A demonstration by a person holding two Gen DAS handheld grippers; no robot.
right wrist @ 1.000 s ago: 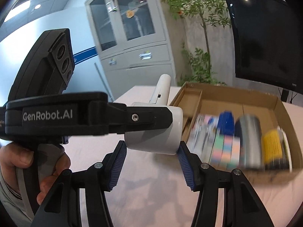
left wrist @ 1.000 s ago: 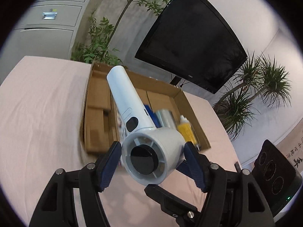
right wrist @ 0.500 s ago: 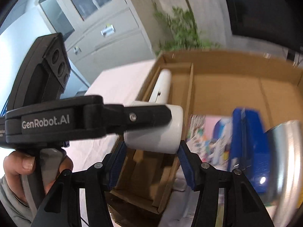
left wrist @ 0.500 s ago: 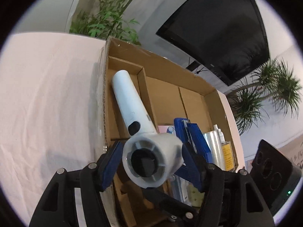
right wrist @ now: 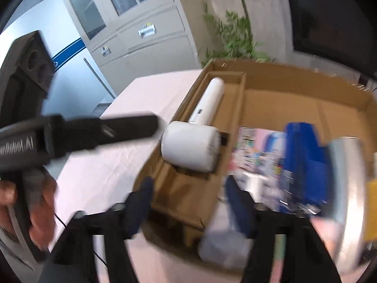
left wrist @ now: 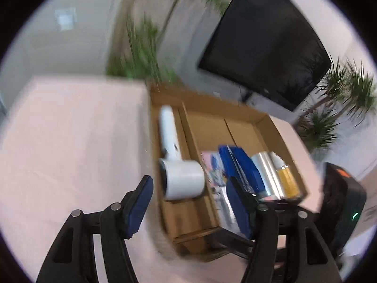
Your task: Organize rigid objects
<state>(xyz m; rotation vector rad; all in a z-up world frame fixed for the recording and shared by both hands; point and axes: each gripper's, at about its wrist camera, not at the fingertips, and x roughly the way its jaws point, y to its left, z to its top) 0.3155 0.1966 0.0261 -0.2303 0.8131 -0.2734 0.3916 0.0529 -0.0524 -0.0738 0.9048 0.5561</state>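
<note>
A white hair dryer (left wrist: 180, 172) lies in the narrow left compartment of an open cardboard box (left wrist: 212, 127), its handle pointing away; it also shows in the right wrist view (right wrist: 192, 146). My left gripper (left wrist: 188, 206) is open and empty, just in front of the dryer's head and clear of it. My right gripper (right wrist: 188, 202) is open and empty, hovering near the box's (right wrist: 282, 87) near edge. The view is blurred.
The box's main compartment holds a blue case (left wrist: 242, 167), a silver cylinder (left wrist: 268, 172), a yellow bottle (left wrist: 287, 184) and printed packets (left wrist: 212, 167). The box sits on a pale pink tablecloth (left wrist: 70, 141). A black screen (left wrist: 266, 47), plants and grey cabinets (right wrist: 141, 23) stand behind.
The hair dryer went from my left gripper's grasp into the box's left compartment. The left jaws opened and pulled back from it. Both cameras are moving.
</note>
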